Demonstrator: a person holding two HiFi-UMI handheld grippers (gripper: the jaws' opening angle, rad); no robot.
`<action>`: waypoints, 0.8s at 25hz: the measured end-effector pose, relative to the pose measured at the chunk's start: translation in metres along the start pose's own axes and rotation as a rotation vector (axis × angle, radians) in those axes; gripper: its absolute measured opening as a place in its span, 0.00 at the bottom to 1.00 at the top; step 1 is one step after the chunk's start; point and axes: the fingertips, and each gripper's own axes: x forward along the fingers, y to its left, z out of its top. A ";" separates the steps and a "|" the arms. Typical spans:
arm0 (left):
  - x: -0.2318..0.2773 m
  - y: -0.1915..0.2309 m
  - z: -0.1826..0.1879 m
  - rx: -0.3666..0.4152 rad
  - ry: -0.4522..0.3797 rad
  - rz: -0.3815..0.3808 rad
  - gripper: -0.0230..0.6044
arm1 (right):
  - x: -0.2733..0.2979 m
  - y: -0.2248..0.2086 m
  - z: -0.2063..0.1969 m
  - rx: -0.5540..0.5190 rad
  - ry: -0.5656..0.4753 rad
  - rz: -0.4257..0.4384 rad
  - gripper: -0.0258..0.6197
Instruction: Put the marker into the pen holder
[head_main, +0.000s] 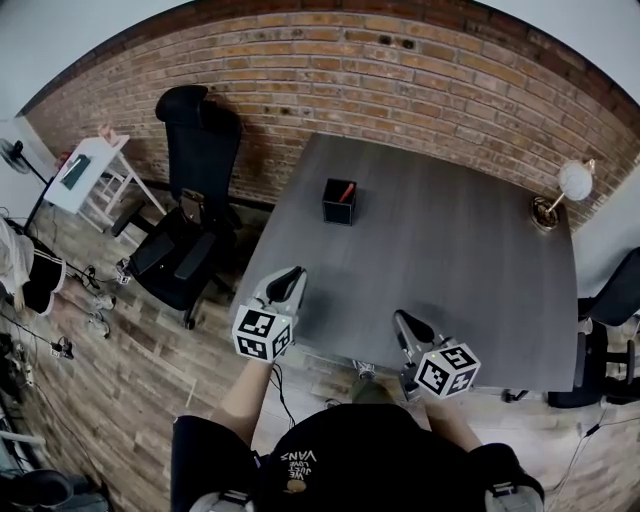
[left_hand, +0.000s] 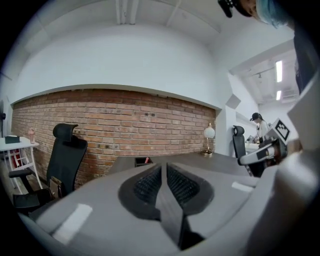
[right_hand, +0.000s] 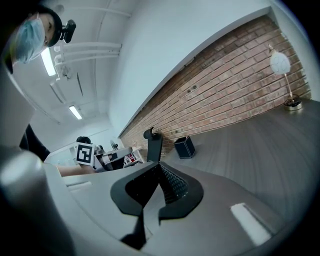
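Note:
A black square pen holder (head_main: 339, 201) stands on the far half of the grey table (head_main: 450, 270). A red marker (head_main: 347, 191) leans inside it, its tip showing above the rim. In the left gripper view the pen holder (left_hand: 142, 161) shows far ahead with the red marker (left_hand: 146, 160) in it. My left gripper (head_main: 288, 279) hovers at the table's near left edge, shut and holding nothing (left_hand: 164, 172). At the near edge, my right gripper (head_main: 405, 322) is also shut and holding nothing (right_hand: 159, 172). The pen holder (right_hand: 185, 147) lies well ahead of it.
A white globe lamp (head_main: 572, 185) stands at the table's far right corner. A black office chair (head_main: 190, 200) sits left of the table by the brick wall. A white side table (head_main: 85, 172) stands further left. Another chair (head_main: 610, 330) is at the right.

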 end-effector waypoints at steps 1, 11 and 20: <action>-0.007 -0.004 -0.001 0.003 -0.004 -0.002 0.17 | -0.001 0.002 -0.002 -0.001 0.001 0.001 0.04; -0.070 -0.025 -0.025 -0.054 -0.023 0.031 0.13 | -0.004 0.025 -0.019 -0.014 0.013 0.025 0.04; -0.110 -0.041 -0.040 -0.073 -0.030 0.054 0.12 | 0.000 0.044 -0.029 -0.029 0.025 0.055 0.04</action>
